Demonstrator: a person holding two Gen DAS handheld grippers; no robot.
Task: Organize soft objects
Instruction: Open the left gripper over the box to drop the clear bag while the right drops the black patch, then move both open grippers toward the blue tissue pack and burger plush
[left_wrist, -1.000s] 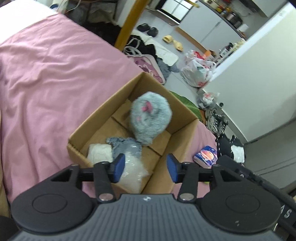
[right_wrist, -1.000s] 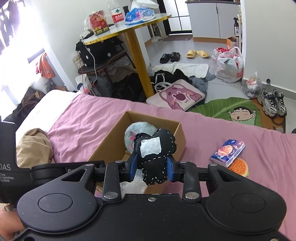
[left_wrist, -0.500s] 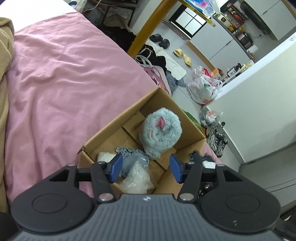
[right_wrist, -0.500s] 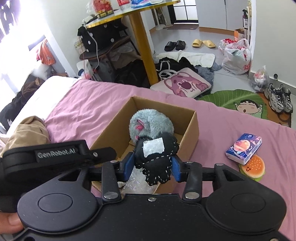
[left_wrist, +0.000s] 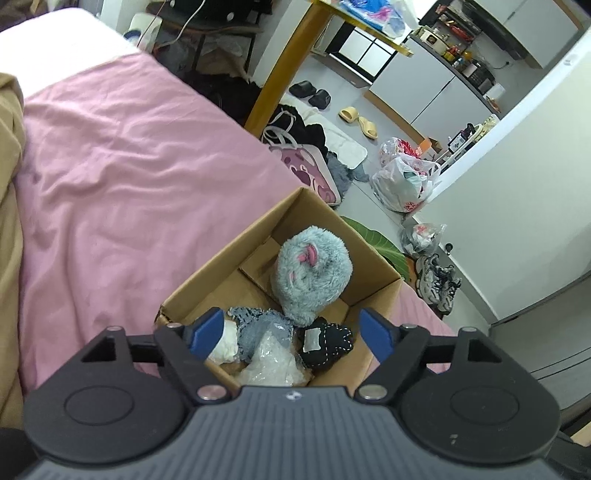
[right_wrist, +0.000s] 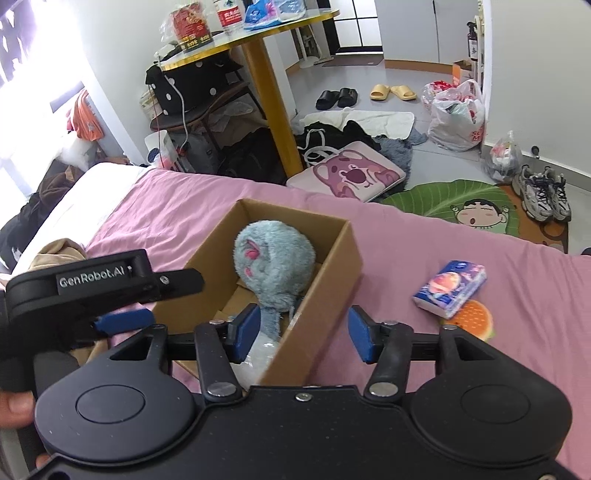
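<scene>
Only through the left wrist view do we see the black stitched toy (left_wrist: 325, 341) lying in the cardboard box (left_wrist: 373, 295), near corner, beside the grey plush (left_wrist: 310, 273) and crinkled plastic. It is dark with white stitching and a pale patch. From the right wrist view we see a tissue packet (right_wrist: 448, 282) on the bed. Our left gripper (left_wrist: 291, 334) and right gripper (right_wrist: 303, 332) both stand wide, empty.

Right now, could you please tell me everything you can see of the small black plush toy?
The black plush toy lies in the near corner of the cardboard box, free of either gripper. It looks like dark felt edged with white stitches, with a pale patch on top. It rests beside crinkled clear plastic and below the grey fluffy plush.
</scene>
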